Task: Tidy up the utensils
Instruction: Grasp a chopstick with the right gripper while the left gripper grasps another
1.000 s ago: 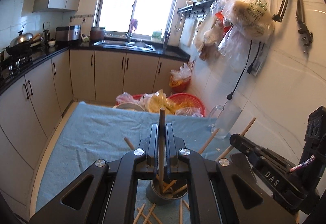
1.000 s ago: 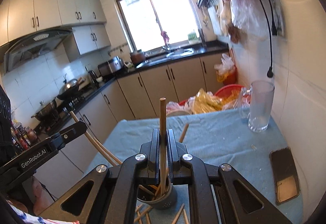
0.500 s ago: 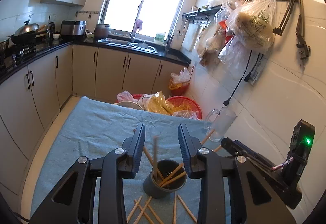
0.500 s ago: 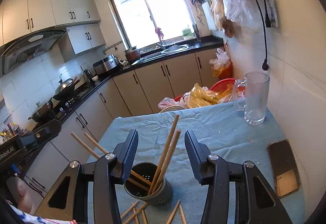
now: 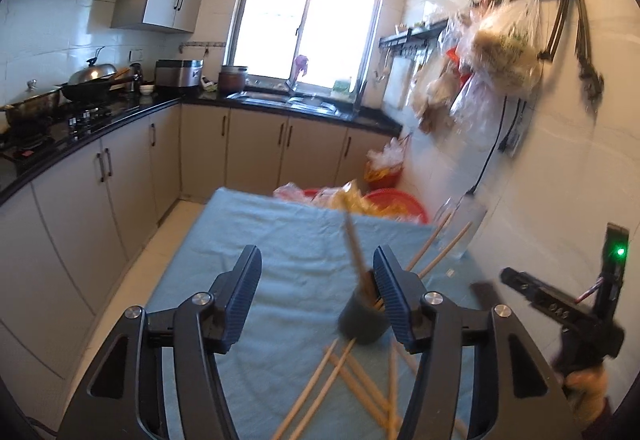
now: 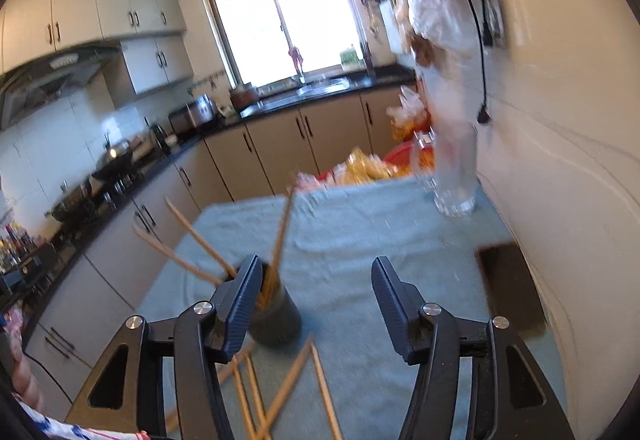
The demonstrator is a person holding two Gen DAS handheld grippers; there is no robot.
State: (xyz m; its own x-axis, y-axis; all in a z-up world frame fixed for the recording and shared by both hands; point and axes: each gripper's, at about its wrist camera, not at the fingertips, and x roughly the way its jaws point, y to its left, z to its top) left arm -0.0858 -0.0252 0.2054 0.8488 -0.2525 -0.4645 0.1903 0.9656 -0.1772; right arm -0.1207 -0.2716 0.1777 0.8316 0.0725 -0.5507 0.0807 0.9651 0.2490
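Note:
A dark grey utensil cup (image 5: 362, 322) (image 6: 276, 318) stands on the blue cloth with several wooden chopsticks (image 5: 354, 248) (image 6: 282, 224) leaning in it. More loose chopsticks (image 5: 352, 380) (image 6: 288, 392) lie on the cloth in front of it. My left gripper (image 5: 316, 296) hangs to the left of the cup, its jaws opening with nothing between them. My right gripper (image 6: 316, 296) hangs to the right of the cup, its jaws also opening and empty. The right gripper also shows at the far right of the left wrist view, where its jaws are hidden.
A glass mug (image 6: 454, 176) stands at the table's far right by the tiled wall. A dark flat phone (image 6: 510, 290) lies on the cloth at the right. Red basins with bags (image 5: 384, 200) sit beyond the far edge. Cabinets (image 5: 100, 192) run along the left.
Both grippers opened and let go of an upright chopstick each, which now stand in the cup. The left gripper moved away to the left of the cup, the right gripper to its right.

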